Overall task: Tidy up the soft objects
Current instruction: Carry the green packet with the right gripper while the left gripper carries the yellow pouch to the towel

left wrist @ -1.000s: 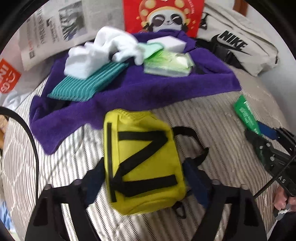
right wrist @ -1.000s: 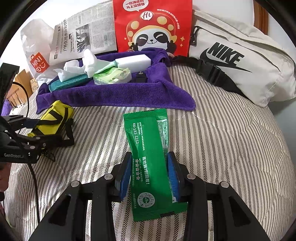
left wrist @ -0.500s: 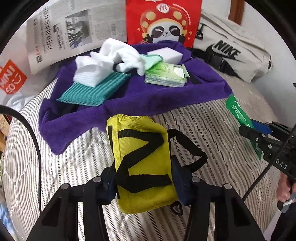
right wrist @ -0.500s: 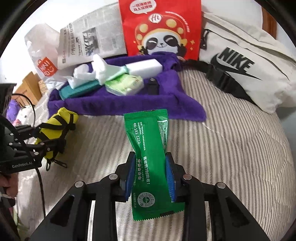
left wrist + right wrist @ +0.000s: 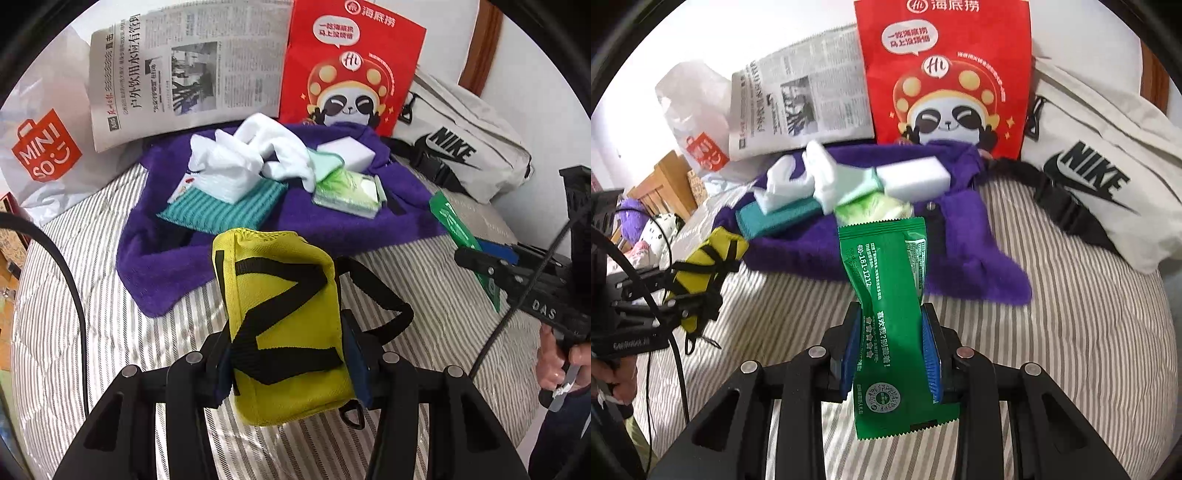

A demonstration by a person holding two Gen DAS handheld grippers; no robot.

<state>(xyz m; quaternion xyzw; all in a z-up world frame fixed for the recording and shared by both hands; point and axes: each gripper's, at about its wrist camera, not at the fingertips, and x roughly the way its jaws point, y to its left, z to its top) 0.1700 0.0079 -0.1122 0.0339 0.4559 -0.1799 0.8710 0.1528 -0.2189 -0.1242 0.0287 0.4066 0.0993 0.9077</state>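
Note:
My left gripper [image 5: 288, 354] is shut on a yellow pouch [image 5: 284, 325] with black straps and holds it above the striped bed. My right gripper [image 5: 890, 343] is shut on a green sachet [image 5: 890, 302], lifted off the bed. Each held thing shows in the other view: the pouch [image 5: 705, 258], the sachet [image 5: 461, 229]. Beyond lies a purple towel [image 5: 332, 225] with a teal cloth [image 5: 221, 210], white tissues [image 5: 221, 173], a white sock [image 5: 280, 147], a white sponge block [image 5: 347, 151] and a green wipes pack [image 5: 347, 192].
Against the wall stand a newspaper [image 5: 184, 77], a red panda bag [image 5: 351, 74] and a white Miniso bag [image 5: 40, 151]. A cream Nike bag [image 5: 461, 151] lies at the back right. Striped bedding [image 5: 1071, 332] spreads in front of the towel.
Both grippers closed on their things and lifted them off the bed. Both have moved forward toward the purple towel.

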